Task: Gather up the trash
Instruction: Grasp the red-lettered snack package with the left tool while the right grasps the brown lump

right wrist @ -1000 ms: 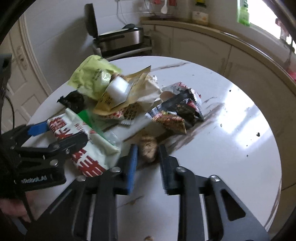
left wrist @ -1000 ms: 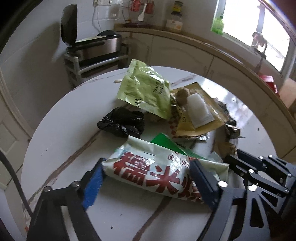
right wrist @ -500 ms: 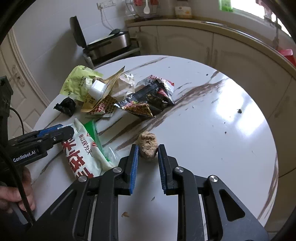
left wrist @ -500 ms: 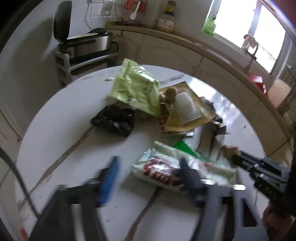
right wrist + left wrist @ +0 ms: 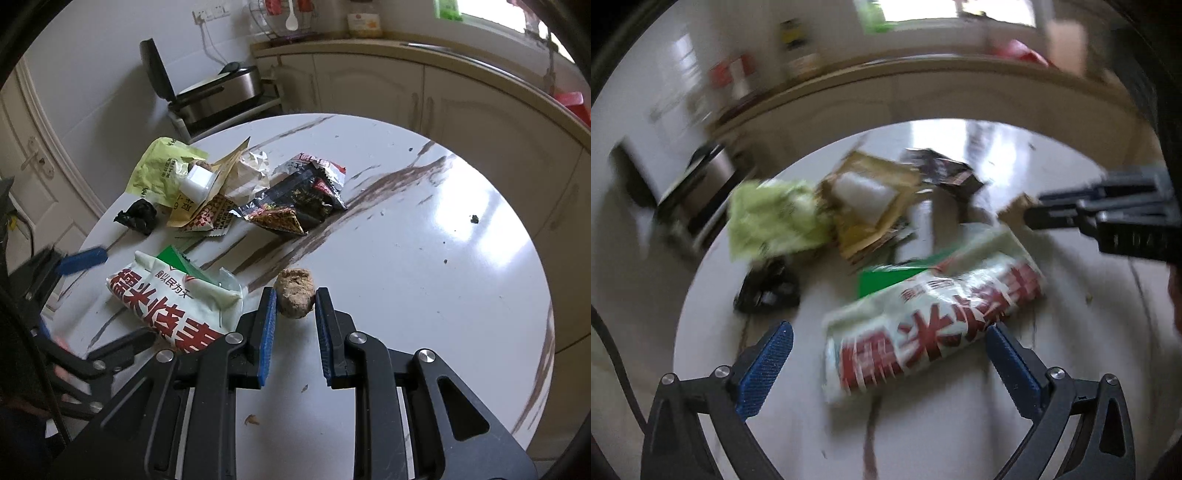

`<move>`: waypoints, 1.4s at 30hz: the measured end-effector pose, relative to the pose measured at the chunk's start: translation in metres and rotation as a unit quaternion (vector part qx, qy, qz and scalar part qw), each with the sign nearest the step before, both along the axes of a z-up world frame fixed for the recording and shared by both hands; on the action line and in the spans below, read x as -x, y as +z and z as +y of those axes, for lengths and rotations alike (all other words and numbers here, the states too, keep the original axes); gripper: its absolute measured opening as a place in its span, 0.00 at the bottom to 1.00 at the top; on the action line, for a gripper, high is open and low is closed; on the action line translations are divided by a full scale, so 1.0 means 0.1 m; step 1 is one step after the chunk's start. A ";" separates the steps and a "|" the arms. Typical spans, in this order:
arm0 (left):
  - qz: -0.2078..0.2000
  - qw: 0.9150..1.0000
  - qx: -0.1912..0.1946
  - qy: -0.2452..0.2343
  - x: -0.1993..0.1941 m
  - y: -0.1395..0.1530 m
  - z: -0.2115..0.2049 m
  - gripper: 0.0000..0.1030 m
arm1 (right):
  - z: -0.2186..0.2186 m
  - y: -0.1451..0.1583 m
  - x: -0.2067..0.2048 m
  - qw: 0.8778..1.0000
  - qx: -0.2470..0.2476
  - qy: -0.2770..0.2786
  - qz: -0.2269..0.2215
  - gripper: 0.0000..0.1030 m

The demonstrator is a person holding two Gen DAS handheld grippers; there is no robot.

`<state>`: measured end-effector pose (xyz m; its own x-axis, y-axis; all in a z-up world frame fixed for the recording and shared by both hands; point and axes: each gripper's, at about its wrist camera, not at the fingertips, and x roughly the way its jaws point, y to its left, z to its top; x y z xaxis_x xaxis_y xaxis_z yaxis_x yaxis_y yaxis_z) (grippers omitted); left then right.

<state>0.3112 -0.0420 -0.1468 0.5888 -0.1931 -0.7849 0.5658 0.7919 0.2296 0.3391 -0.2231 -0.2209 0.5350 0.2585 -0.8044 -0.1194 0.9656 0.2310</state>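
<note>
A white bag with red characters [image 5: 931, 325] lies on the round marble table [image 5: 424, 258]. My left gripper [image 5: 886, 347] straddles it with the jaws opening wide. Its left pad stands clear of the bag and its right pad is at the bag's edge, not pressing. The left wrist view is blurred. From the right wrist view the left gripper [image 5: 129, 295] sits around the same bag [image 5: 173, 306]. My right gripper [image 5: 295, 293] is shut on a brown crumbly lump [image 5: 293, 282], close over the table, away from the pile. The lump [image 5: 1015, 208] also shows at its fingertips.
A trash pile sits further back: a yellow-green packet [image 5: 162, 170], a black crumpled bag [image 5: 138, 216], a tan wrapper with a white box [image 5: 199, 182], dark snack wrappers [image 5: 299, 199] and a green wrapper [image 5: 177, 260]. Beyond are cabinets [image 5: 369, 88] and a grill on a rack [image 5: 218, 92].
The left gripper let go of the white bag, spread its jaws and rolled. The right gripper carried the brown lump away from the pile toward the near side, then held still.
</note>
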 end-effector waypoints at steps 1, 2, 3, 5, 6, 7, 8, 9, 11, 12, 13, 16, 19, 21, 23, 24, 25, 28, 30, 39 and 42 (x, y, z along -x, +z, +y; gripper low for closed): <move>0.000 1.000 -0.014 -0.017 -0.02 -0.03 -0.05 1.00 | 0.00 0.00 0.00 1.000 -0.001 -0.002 0.001 0.19; -0.002 0.999 -0.013 -0.031 -0.04 -0.04 -0.07 0.99 | 0.00 -0.01 0.01 1.000 -0.002 -0.004 0.001 0.19; 0.004 0.999 -0.012 -0.051 -0.06 -0.05 -0.11 1.00 | 0.00 -0.01 0.01 1.000 -0.002 -0.006 0.002 0.19; 0.014 0.997 -0.006 -0.071 -0.08 -0.05 -0.14 0.97 | 0.00 -0.02 0.01 1.000 -0.002 -0.007 0.003 0.19; 0.022 0.996 0.001 -0.085 -0.09 -0.05 -0.16 0.91 | 0.00 -0.02 0.02 1.000 -0.001 -0.008 0.004 0.19; 0.036 0.994 0.012 -0.102 -0.09 -0.05 -0.18 0.79 | 0.00 -0.02 0.02 1.000 -0.001 -0.009 0.004 0.19; 0.052 0.992 0.026 -0.111 -0.11 -0.05 -0.18 0.71 | 0.00 -0.02 0.03 1.000 -0.001 -0.010 0.004 0.19; 0.063 0.991 0.036 -0.111 -0.12 -0.04 -0.19 0.60 | 0.00 -0.02 0.03 1.000 -0.001 -0.012 0.004 0.19; 0.067 0.992 0.037 -0.105 -0.15 -0.03 -0.19 0.56 | -0.01 -0.02 0.03 1.000 0.001 -0.015 0.005 0.19; 0.067 0.992 0.038 -0.099 -0.15 -0.03 -0.20 0.54 | -0.02 -0.03 0.03 1.000 0.001 -0.016 0.005 0.19; 0.066 0.993 0.039 -0.091 -0.14 -0.03 -0.21 0.51 | -0.02 -0.03 0.04 1.000 0.001 -0.017 0.005 0.19; 0.059 0.995 0.045 -0.062 -0.10 -0.03 -0.22 0.47 | 0.00 -0.04 0.07 1.000 0.003 -0.018 0.006 0.19; 0.052 0.996 0.054 -0.044 -0.01 0.00 -0.21 0.31 | -0.03 -0.03 0.12 1.000 -0.002 -0.023 0.002 0.19; 0.049 0.996 0.060 -0.034 0.05 0.06 -0.21 0.27 | -0.06 -0.02 0.16 1.000 -0.005 -0.025 -0.002 0.19; 0.052 0.996 0.068 -0.026 0.07 0.10 -0.19 0.26 | -0.11 0.01 0.20 1.000 -0.009 -0.027 -0.005 0.19; 0.055 0.996 0.073 -0.019 0.07 0.09 -0.19 0.25 | -0.13 0.02 0.22 1.000 -0.012 -0.028 -0.006 0.19; 0.056 0.995 0.076 -0.016 0.08 0.11 -0.16 0.25 | -0.15 0.03 0.24 0.999 -0.014 -0.029 -0.007 0.19; 0.061 0.994 0.088 -0.005 0.13 0.15 -0.11 0.25 | -0.21 0.06 0.29 0.999 -0.017 -0.033 -0.008 0.19; 0.065 0.993 0.095 -0.001 0.18 0.20 -0.07 0.24 | -0.24 0.07 0.34 0.999 -0.018 -0.035 -0.010 0.19; 0.062 0.989 0.129 0.026 0.31 0.38 0.06 0.16 | -0.30 0.14 0.47 0.999 -0.031 -0.037 -0.019 0.19; 0.050 0.992 0.112 0.041 0.36 0.35 0.05 0.20 | -0.32 0.14 0.51 0.999 -0.034 -0.038 -0.019 0.19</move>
<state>0.2756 -0.0368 -0.1122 0.5314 -0.3237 -0.7828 0.5092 0.8606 -0.0102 0.2885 -0.2546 -0.2064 0.5850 0.2689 -0.7652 -0.0564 0.9546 0.2924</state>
